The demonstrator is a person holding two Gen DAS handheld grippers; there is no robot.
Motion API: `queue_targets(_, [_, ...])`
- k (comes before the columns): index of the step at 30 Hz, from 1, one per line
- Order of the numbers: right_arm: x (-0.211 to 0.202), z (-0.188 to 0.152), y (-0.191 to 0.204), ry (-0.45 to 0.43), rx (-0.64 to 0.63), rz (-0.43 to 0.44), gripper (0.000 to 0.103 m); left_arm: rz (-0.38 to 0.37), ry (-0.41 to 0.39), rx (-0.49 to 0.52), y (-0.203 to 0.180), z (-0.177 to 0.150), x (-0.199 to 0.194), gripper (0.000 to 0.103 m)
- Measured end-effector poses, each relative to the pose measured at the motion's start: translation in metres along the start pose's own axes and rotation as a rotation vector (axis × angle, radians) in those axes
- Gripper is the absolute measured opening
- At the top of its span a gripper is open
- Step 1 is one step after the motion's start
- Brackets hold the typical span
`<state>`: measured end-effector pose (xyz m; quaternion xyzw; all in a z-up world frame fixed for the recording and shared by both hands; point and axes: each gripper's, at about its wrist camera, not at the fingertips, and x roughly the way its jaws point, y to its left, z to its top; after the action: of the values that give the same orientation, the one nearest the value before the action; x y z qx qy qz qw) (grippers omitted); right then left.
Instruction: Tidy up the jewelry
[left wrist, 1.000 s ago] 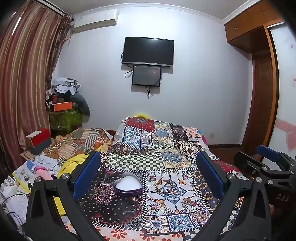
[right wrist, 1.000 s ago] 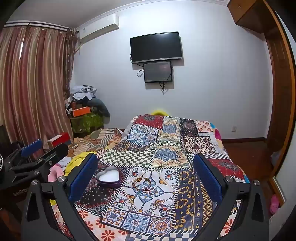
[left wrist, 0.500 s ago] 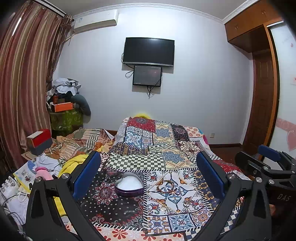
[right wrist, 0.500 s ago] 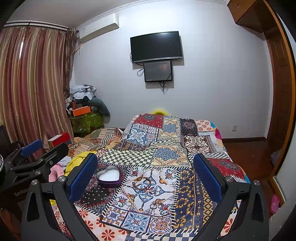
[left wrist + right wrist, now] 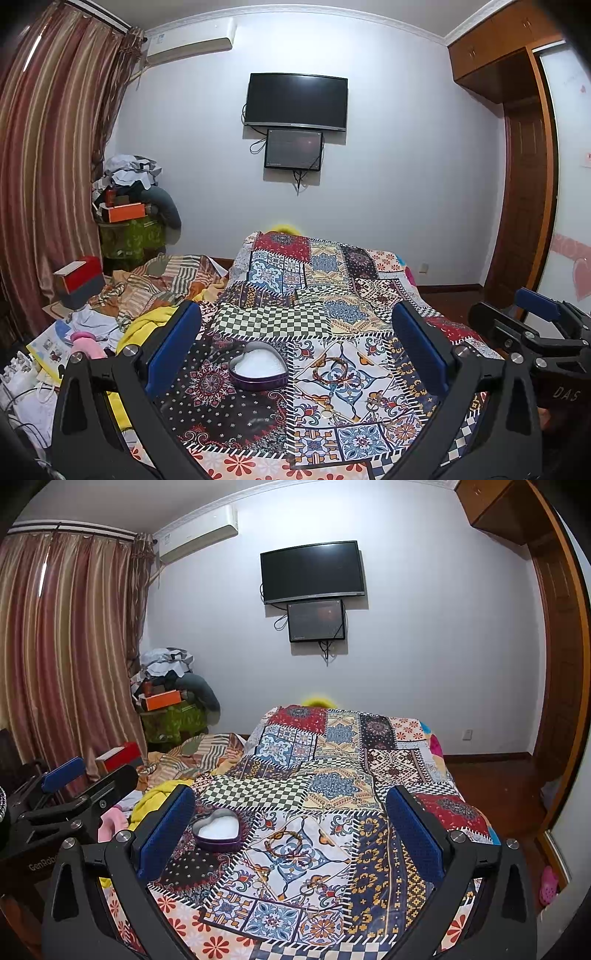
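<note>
A purple heart-shaped tin [image 5: 258, 369] [image 5: 218, 829] with a white lining sits open on the patchwork quilt [image 5: 280, 321]. To its right lies a beaded bracelet [image 5: 332, 373] [image 5: 284, 843]. Nearer me, small metal pieces [image 5: 327, 413] [image 5: 310, 886] rest on the quilt, too small to identify. My left gripper [image 5: 297, 347] hovers above the tin and bracelet, open, with nothing between its blue pads. My right gripper [image 5: 291, 830] is held the same way, open and empty, beside the left one. Each gripper shows at the edge of the other's view.
Left of the bed lie piled clothes, a yellow cloth [image 5: 144, 325], a red box [image 5: 79, 277] and striped bedding. A stack of bags [image 5: 129, 221] stands by the curtain. A TV [image 5: 295, 101] hangs on the far wall. A wooden door [image 5: 528, 206] is at the right.
</note>
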<state>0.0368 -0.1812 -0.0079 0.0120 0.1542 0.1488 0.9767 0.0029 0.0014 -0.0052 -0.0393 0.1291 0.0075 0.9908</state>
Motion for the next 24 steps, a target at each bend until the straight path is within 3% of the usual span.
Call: queue_targets(24, [0.0048,-0.0081,0.0017,0.01,-0.001,0.0,0.103,-0.001,0.005,-0.003,0.0006,0.0001,0.0007,0.103])
